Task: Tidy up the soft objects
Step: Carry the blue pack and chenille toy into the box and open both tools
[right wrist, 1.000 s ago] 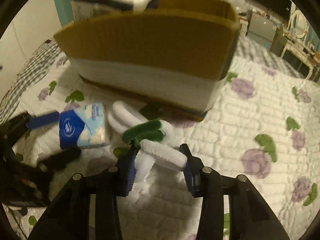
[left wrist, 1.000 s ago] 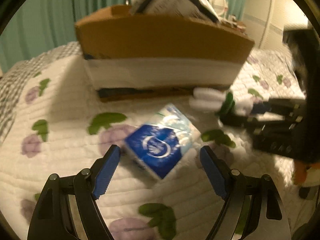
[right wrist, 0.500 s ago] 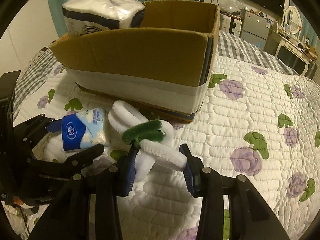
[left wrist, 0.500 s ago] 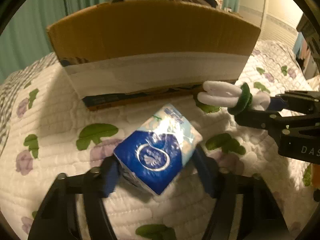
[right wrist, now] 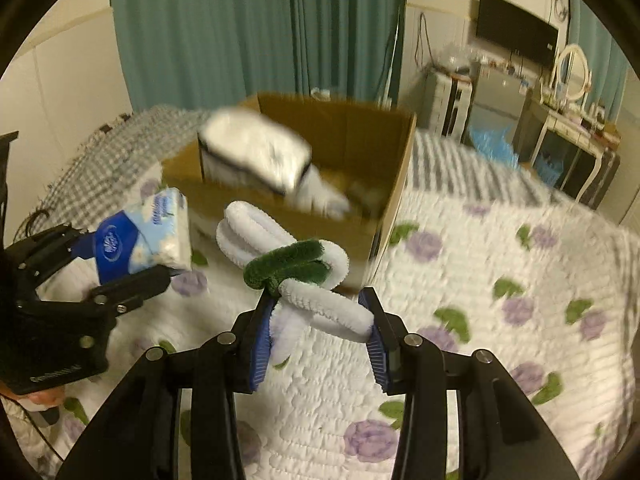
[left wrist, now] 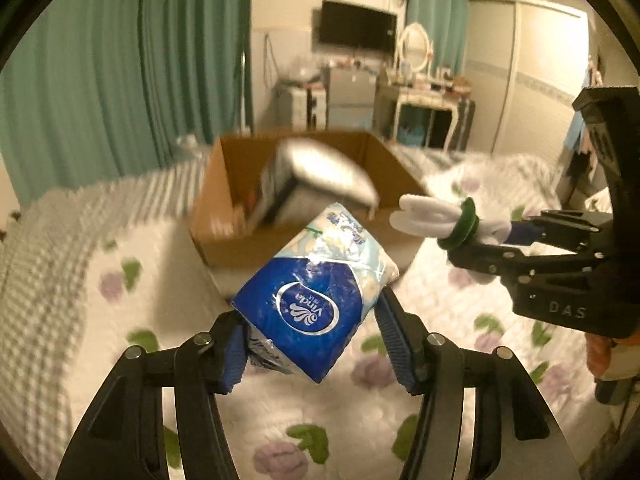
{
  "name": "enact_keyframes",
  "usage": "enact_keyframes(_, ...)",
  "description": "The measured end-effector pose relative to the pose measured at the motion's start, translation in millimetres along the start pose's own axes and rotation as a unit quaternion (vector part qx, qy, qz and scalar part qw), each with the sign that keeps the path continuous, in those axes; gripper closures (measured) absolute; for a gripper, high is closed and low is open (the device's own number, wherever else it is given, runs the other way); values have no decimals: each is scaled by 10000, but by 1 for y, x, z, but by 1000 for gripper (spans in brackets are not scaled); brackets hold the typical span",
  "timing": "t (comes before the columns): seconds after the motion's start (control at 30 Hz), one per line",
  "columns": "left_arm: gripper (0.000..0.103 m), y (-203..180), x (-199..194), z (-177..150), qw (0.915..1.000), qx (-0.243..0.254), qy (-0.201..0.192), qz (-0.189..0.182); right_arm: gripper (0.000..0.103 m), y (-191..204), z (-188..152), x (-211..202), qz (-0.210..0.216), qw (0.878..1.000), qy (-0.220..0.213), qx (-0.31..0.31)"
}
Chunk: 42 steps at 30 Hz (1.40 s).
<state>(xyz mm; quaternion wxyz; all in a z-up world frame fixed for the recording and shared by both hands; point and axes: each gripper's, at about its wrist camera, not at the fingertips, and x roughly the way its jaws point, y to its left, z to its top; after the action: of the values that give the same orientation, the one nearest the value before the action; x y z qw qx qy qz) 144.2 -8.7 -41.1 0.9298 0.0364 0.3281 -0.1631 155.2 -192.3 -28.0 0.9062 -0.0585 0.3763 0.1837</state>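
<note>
My left gripper (left wrist: 312, 344) is shut on a blue and white tissue pack (left wrist: 316, 296) and holds it up above the bed, in front of the open cardboard box (left wrist: 224, 200). The pack also shows in the right wrist view (right wrist: 144, 240). My right gripper (right wrist: 318, 338) is shut on a white fuzzy bundle with a green band (right wrist: 292, 268), lifted in front of the box (right wrist: 384, 216). The bundle shows in the left wrist view (left wrist: 444, 220) at the right. A large white wrapped pack (right wrist: 256, 152) lies tilted inside the box.
The box stands on a white quilt with purple flowers (right wrist: 500, 288). A grey checked blanket (right wrist: 104, 152) lies at the far left. Teal curtains (left wrist: 120, 72), a dresser with a mirror (left wrist: 420, 96) and a wall screen (left wrist: 356, 28) stand behind the bed.
My left gripper closed on the tissue pack and lifted it off the quilt. Both grippers rose with their loads, so the box's inside now shows from above.
</note>
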Motion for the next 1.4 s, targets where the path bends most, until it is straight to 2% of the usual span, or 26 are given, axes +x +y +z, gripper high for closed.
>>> enact_keyframes(0.1, 46, 2, -11, 26, 9998, 65, -191, 46, 63, -3, 24, -17, -71, 9997, -246, 4)
enact_keyframes(0.2, 46, 9, -12, 52, 9997, 48, -222, 116, 63, -7, 52, -23, -105, 9991, -409, 22)
enact_keyframes(0.27, 46, 16, -4, 70, 9996, 26, -192, 207, 63, -9, 68, -20, -151, 9989, -453, 21)
enact_keyframes(0.47, 46, 33, 37, 123, 9997, 31, -169, 176, 63, -24, 108, 9, -152, 9990, -382, 163)
enact_keyframes(0.67, 46, 45, 89, 135, 9998, 61, 15, 173, 63, -40, 133, 67, 25, 9986, -172, 504)
enact_keyframes(0.83, 37, 63, 120, 137, 9998, -113, 17, 190, 61, -45, 141, 102, 73, 9987, -105, 501)
enact_keyframes(0.9, 34, 64, 129, 136, 9994, -114, 46, 336, 58, -49, 143, 111, 54, 9984, -149, 542)
enact_keyframes(0.97, 33, 65, 137, 135, 9990, -88, 58, 446, 43, -52, 144, 118, 59, 9980, -177, 599)
enact_keyframes(1.03, 33, 67, 144, 134, 9988, -102, 115, 463, 34, -54, 143, 122, 42, 9976, -228, 658)
enact_keyframes(1.13, 33, 67, 147, 136, 9989, -83, 185, 417, 32, -53, 143, 123, 73, 9976, -297, 620)
enact_keyframes(1.23, 33, 65, 142, 138, 9987, 14, 138, 488, 22, -49, 144, 116, 29, 9975, -411, 574)
enact_keyframes(1.4, 33, 58, 117, 143, 9982, 75, -29, 588, 22, -42, 147, 88, -42, 9969, -553, 553)
